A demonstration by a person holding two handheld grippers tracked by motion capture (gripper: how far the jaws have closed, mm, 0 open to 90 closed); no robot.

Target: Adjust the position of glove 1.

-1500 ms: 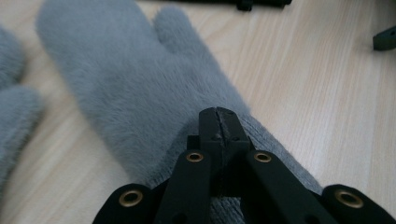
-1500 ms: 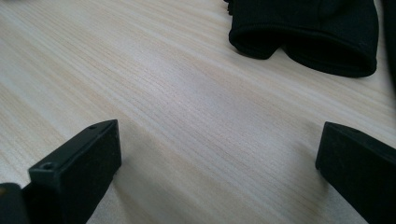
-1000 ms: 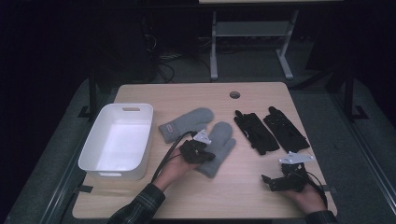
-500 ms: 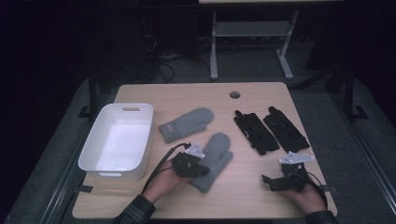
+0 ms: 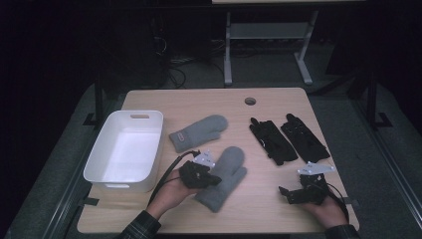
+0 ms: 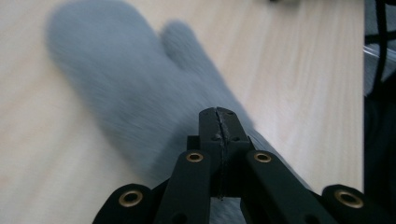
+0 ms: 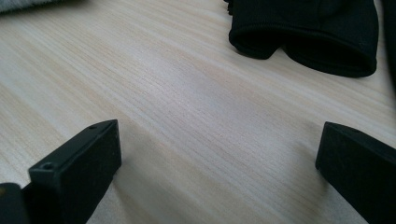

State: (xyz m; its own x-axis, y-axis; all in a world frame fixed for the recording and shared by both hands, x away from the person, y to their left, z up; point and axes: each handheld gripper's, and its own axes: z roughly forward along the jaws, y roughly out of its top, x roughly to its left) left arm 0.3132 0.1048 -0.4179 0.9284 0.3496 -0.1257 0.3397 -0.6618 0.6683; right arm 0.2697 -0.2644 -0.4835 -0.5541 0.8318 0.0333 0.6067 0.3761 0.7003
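Since earlier frame, I dragged grey mitten (image 5: 225, 177) toward me, away from second mitten (image 5: 198, 132). Left hand-held gripper (image 6: 218, 122) was clamped on its cuff; right hand-held gripper (image 5: 291, 193) rested spread wide on desk (image 5: 259, 209). Mitten seemed soft, light; cuff good hold.

grey mittens (image 5: 225, 175) | black gloves (image 5: 271, 141) | white bin (image 5: 99, 159) | pale wood table (image 5: 259, 209)

bare wood ahead of right hand-held gripper (image 5: 291, 194) | black gloves (image 5: 288, 139) beyond | white bin (image 5: 124, 149) walls left edge
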